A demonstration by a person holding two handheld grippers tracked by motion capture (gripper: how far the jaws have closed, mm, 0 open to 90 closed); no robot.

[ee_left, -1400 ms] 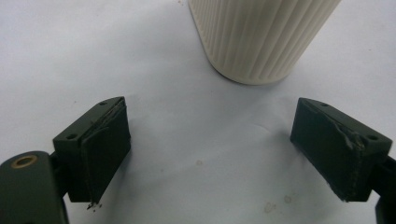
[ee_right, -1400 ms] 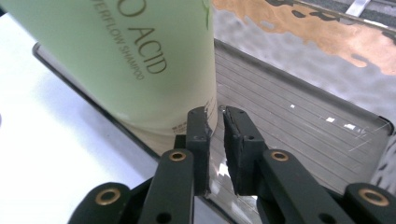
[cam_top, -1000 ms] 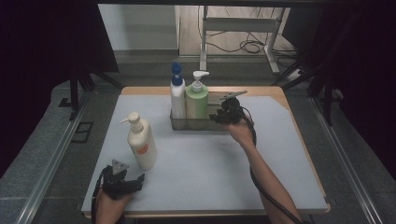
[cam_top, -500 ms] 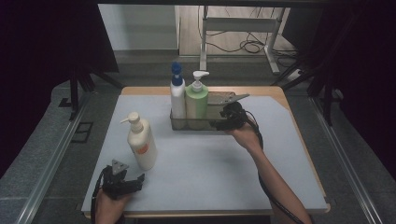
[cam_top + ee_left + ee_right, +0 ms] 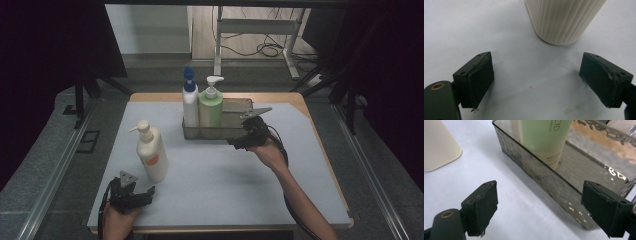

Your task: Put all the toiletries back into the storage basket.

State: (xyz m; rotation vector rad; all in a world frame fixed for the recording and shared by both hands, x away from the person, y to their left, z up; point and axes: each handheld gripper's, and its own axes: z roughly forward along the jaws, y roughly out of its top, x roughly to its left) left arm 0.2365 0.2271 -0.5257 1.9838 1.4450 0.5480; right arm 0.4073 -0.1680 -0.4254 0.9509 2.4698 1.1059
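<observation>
Table cover: pale sheet [image 5: 220, 180] over the wooden table.
Tray: smoky clear bin [image 5: 235, 131], far centre.
Tray contents: white bottle with blue pump [image 5: 189, 102]; green pump bottle [image 5: 211, 107] just beside it.
Cream pump bottle [image 5: 151, 152]: upright, near left.
Left gripper [image 5: 536, 80]: jaws wide apart, empty, near the cream bottle.
Right gripper [image 5: 539, 207]: jaws wide apart, empty, at the tray's near right corner.

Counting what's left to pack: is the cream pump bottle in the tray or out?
Out. The cream pump bottle stands upright on the mat, left of the tray, near the left claw.
</observation>
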